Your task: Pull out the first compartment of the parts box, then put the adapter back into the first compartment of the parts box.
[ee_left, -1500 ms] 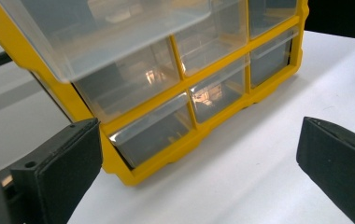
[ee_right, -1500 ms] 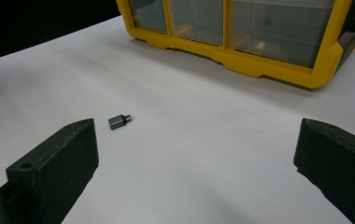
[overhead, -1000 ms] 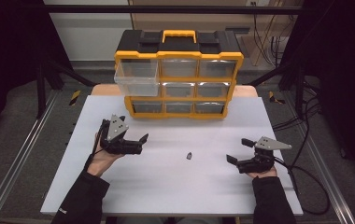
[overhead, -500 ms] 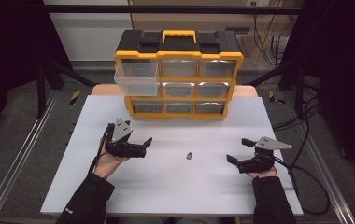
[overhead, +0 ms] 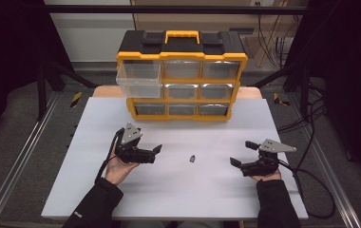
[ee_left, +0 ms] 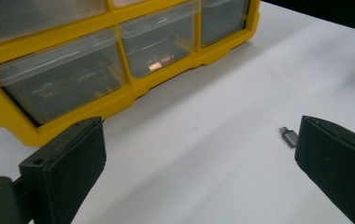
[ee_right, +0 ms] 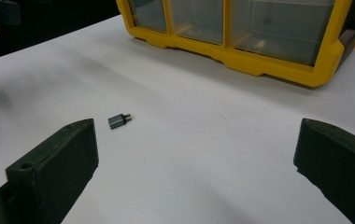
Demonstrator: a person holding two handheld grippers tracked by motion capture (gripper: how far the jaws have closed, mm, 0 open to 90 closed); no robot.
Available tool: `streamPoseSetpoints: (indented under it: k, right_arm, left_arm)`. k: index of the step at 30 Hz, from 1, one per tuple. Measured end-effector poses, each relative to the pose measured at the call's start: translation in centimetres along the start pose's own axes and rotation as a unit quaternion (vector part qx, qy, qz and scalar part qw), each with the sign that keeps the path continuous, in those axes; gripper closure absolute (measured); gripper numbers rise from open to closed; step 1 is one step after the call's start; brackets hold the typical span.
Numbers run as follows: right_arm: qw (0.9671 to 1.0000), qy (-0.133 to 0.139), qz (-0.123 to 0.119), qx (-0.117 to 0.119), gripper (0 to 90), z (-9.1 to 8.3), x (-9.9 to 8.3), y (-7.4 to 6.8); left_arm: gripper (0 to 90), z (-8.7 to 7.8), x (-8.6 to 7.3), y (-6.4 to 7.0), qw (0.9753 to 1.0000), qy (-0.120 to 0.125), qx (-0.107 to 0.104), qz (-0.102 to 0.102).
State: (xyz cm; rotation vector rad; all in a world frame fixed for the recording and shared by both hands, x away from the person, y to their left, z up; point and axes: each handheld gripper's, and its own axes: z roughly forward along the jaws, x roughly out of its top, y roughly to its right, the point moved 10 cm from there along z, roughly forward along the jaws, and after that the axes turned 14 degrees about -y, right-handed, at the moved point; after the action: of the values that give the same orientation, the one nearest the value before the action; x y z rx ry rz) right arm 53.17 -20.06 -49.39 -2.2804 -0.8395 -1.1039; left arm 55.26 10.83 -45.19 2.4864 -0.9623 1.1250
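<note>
Two black hand-held grippers, left gripper (overhead: 154, 153) and right gripper (overhead: 241, 154), each topped by a grey three-cornered plate. Blocky matte-black jaws, a small round hole near one jaw's base. Black cable (overhead: 311, 190) trailing from the right one, another looping beside the left. Black long sleeves (overhead: 93, 206) to both wrists; tiny pale mark on the left sleeve.

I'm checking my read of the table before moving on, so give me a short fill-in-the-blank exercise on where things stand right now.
1. The small grey adapter lies on the white table between the left gripper and the ____ gripper.
2. On the yellow organizer, the top ____ drawer is pulled out.
3. The jaws of both grippers are ____.
4. The organizer's carry handle is ____ in colour.

Missing words: right; left; open; yellow
</note>
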Motion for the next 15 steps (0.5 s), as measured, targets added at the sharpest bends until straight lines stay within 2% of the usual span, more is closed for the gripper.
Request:
streamPoseSetpoints:
  k: [11,15]
  right_arm:
    - [1.0,-0.001,-0.001,0.0,0.4,0.1,0.0,0.0]
    - [1.0,0.0,-0.001,0.0,0.4,0.1,0.0,0.1]
  left_arm:
    - [1.2,0.9,0.1,1.5,0.9999,-0.003,-0.014,0.005]
    - [1.3,0.9,0.3,1.9,0.9998,-0.001,-0.022,0.001]
